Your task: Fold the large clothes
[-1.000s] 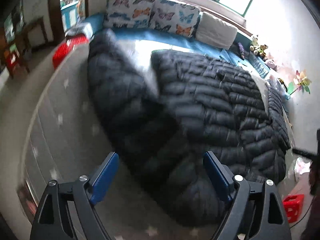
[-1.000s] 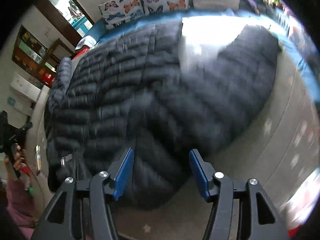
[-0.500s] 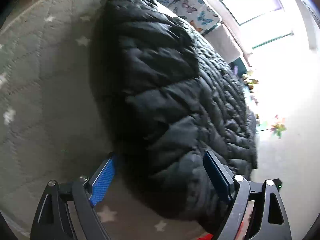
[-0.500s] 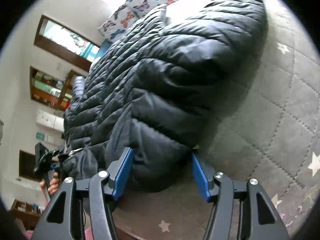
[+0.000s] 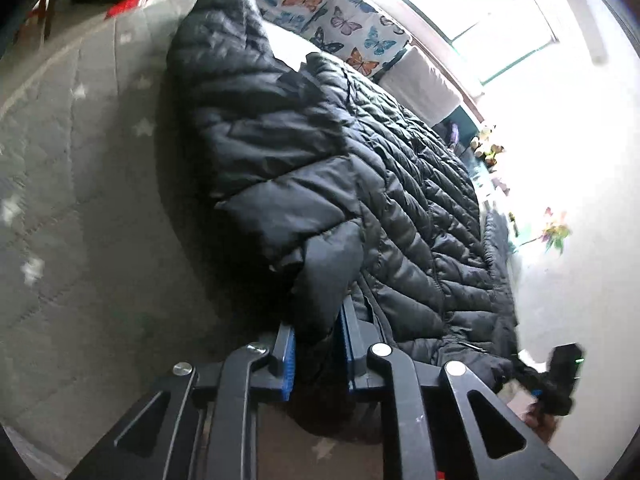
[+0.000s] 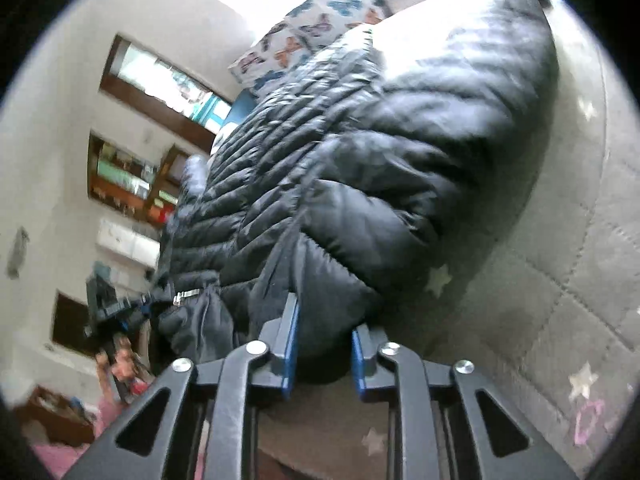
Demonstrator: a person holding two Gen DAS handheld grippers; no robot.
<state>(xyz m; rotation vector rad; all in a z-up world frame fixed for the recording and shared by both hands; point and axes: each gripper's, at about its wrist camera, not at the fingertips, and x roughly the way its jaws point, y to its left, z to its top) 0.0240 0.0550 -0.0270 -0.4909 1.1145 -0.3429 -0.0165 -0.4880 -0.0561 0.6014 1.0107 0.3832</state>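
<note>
Both grippers' jaws closed on jacket (image 5: pixel 320 184) over seemingly star-quilted bedspread (image 5: pixel 72 184).

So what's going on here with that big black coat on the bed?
A person is folding a black puffer jacket spread on a grey star-patterned bedspread, using a handheld gripper in each hand. The left gripper is clamped on a puffy edge at the near end, with fabric bunched between its blue pads. The right gripper is clamped on another part of that near edge. Butterfly-print pillows sit at the far end. No fold is made yet.
</note>
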